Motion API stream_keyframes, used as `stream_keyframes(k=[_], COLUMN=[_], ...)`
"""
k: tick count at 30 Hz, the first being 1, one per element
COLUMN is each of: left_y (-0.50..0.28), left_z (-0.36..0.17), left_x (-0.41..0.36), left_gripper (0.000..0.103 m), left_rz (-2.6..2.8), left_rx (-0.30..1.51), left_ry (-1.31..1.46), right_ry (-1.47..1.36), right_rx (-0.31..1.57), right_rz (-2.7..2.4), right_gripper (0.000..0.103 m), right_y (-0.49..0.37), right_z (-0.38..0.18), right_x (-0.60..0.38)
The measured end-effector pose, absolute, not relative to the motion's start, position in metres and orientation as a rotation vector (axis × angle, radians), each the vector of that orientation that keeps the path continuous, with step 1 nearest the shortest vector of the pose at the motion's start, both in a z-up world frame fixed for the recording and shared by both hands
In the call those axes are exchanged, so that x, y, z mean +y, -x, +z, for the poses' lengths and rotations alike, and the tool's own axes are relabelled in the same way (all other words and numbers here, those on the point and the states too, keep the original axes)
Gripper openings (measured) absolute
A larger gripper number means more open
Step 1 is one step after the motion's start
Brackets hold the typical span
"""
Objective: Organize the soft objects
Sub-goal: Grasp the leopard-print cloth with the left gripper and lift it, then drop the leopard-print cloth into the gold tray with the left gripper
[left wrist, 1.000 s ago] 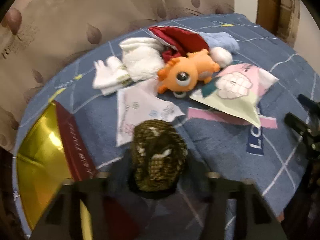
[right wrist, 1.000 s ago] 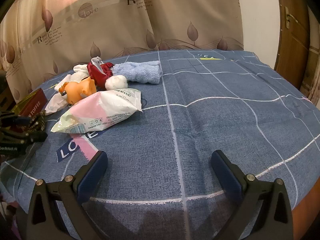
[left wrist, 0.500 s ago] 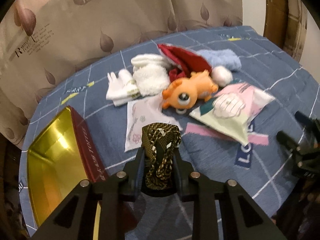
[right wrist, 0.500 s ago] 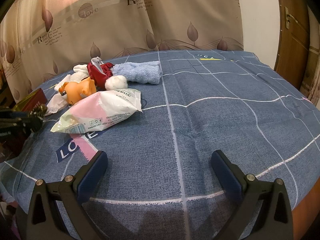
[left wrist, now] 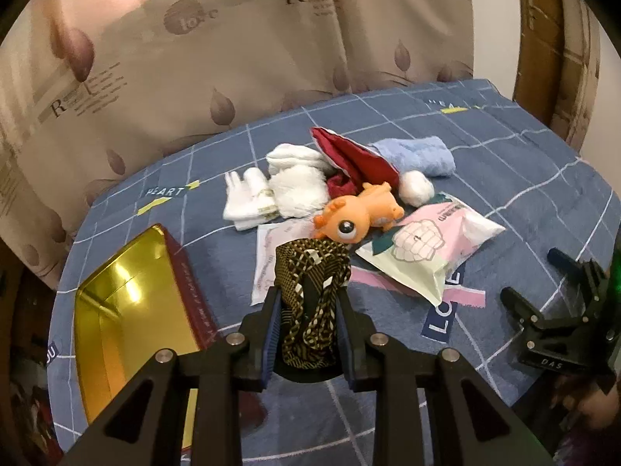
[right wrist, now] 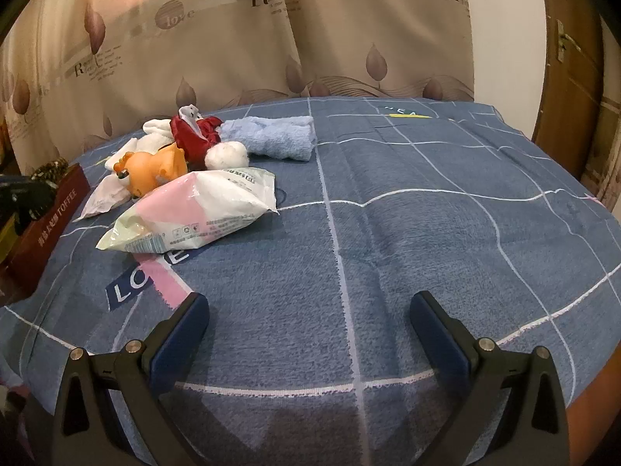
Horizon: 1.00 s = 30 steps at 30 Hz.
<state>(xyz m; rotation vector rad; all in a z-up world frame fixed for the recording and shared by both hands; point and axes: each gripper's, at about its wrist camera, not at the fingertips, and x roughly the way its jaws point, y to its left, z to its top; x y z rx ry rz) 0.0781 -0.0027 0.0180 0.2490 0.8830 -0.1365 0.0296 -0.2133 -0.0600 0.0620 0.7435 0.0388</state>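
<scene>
Left wrist view: left tongs (left wrist: 309, 305) clenched on a black-and-gold patterned cloth (left wrist: 310, 291), bunched between the two fingers and lifted clear of the blue checked blanket (left wrist: 504, 163). Whether that's a bed or a worktop under the blanket, can't tell.

Open gold-lined tin (left wrist: 128, 310) with dark red sides sits on the blanket to the left of the cloth, nothing visible inside it.

Pile beyond the cloth, all on the blanket:
- orange plush toy (left wrist: 357, 217), just behind the cloth, big eye facing camera
- flat white packet (left wrist: 271, 260) partly under the toy
- pink and white tissue pack (left wrist: 431, 248) right of the toy, touching it
- white socks (left wrist: 248, 202) at the left end of the pile
- fluffy white cloth (left wrist: 295, 186) next to the socks
- red santa hat (left wrist: 353, 159), its white pompom (left wrist: 415, 188) lying beside the toy
- light blue towel (left wrist: 419, 155), folded, at the back right, touching the hat

Right tongs (left wrist: 543, 283) visible at the right edge of this view, low over the blanket, well apart from the pile.

Right wrist view: right tongs (right wrist: 310, 322) released, fingers spread wide over bare blanket, grasping nothing. Pile sits far left of them; tissue pack (right wrist: 194, 209) is the nearest item. Red tin (right wrist: 50, 221) at the left edge, side reads "TOFFEE". Leaf-print curtain (right wrist: 271, 39) behind everything.
</scene>
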Motion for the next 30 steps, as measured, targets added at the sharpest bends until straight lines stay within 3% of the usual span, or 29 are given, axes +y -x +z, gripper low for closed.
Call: stream_keyframes(k=[13,24,30], left_y=[-0.054,-0.075,-0.102], left_z=[0.049,0.019,-0.003], left_x=[0.096,0.181,0.196], left_gripper=[0.027,0.029,0.039], left_rz=[0.057,0.24,0.287], left_rx=[0.863,0.943,0.976], left_ry=[-0.052,0.012,-0.01], right_ry=[-0.035,0.093,0.19], right_rx=[0.753,0.866,0.975], right_rz=[0.208,0.316,0.245], right_gripper=[0.103,0.103,0.103], right_y=[-0.048,-0.086,-0.108], right_z=[-0.026,-0.01,-0.028], right_x=[-0.2,-0.138,-0.114])
